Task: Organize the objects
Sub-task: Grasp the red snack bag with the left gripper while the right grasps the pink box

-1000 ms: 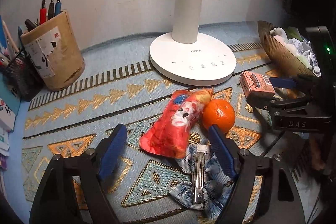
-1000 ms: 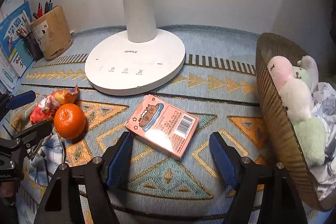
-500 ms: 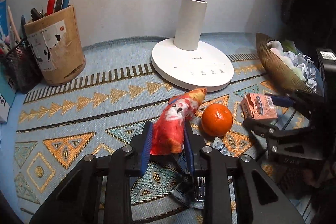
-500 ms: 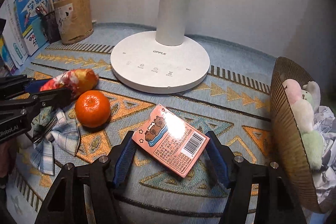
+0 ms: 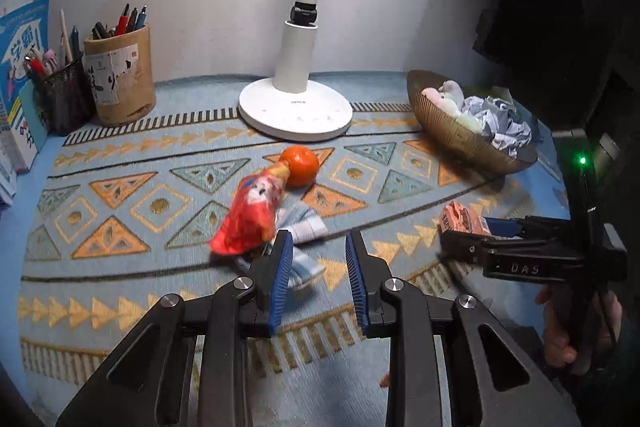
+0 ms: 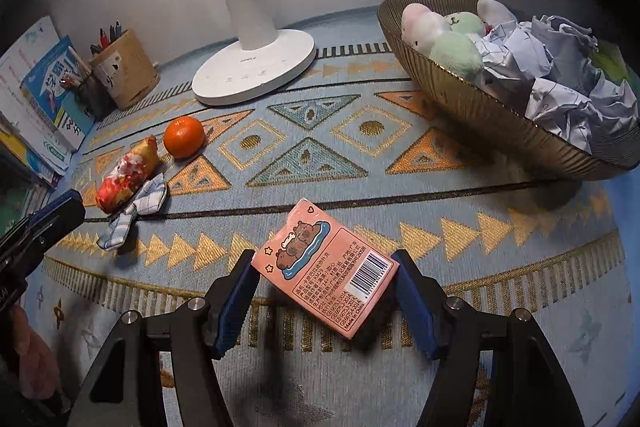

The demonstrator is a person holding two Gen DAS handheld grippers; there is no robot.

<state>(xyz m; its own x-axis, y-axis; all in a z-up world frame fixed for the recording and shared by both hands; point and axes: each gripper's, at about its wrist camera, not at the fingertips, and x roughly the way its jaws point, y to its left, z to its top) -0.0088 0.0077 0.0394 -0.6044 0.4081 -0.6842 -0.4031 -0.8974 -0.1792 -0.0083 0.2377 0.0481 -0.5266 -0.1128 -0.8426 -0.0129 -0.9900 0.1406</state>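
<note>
My left gripper [image 5: 318,243] is shut to a narrow gap with nothing between its blue pads. The red snack bag [image 5: 248,215] lies on the mat just beyond its left finger, resting on a checked cloth bow [image 5: 304,227], with an orange [image 5: 299,165] at its far end. My right gripper [image 6: 325,259] is shut on a pink card box [image 6: 326,279] with a capybara print and holds it tilted, a little above the mat. In the left wrist view that box [image 5: 460,219] shows at the right, in the right gripper [image 5: 468,239]. The right wrist view shows the bag [image 6: 124,175] and the orange [image 6: 185,137] at the left.
A gold ribbed basket [image 6: 480,107] with plush toys and crumpled paper stands at the right. The white lamp base [image 5: 296,111] sits at the back middle. A cardboard pen holder [image 5: 120,75], a mesh pen cup [image 5: 66,99] and books [image 5: 20,67] line the back left.
The left gripper shut on the snack bag, then drew back; the bag now lies outside its jaws. The right gripper shut on the pink box and pulled back with it.
</note>
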